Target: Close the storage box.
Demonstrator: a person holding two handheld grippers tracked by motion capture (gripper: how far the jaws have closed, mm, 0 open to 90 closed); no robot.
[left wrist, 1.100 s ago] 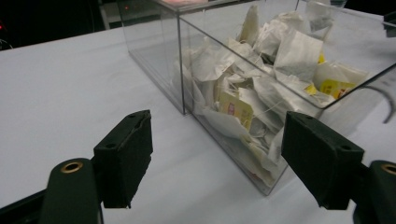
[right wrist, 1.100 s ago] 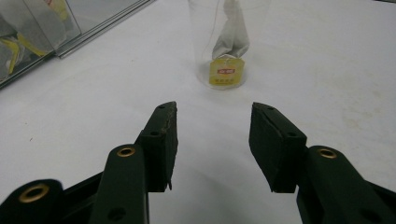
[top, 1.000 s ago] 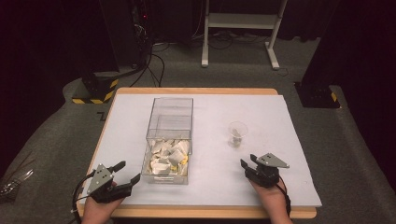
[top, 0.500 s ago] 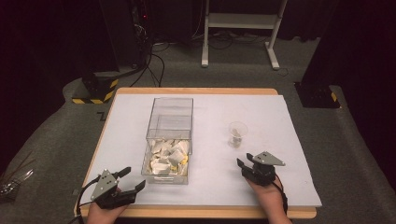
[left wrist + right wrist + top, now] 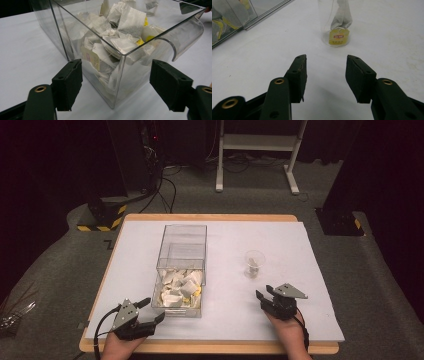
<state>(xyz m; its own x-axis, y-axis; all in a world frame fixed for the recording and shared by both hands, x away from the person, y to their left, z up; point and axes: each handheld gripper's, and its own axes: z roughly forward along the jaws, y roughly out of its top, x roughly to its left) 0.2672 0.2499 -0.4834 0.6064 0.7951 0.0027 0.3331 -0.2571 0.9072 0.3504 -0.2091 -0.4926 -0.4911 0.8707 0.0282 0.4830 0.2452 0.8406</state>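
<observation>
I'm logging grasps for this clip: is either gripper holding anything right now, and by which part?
Nothing is held. The left gripper and right gripper both stand open, apart from the clear plastic box and small clear cup.

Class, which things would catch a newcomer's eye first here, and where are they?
A clear box stands mid-table, its near end heaped with tea bags. Right of it stands a small clear cup with one tea bag inside. The left gripper and right gripper wait open near the table's front edge.
</observation>
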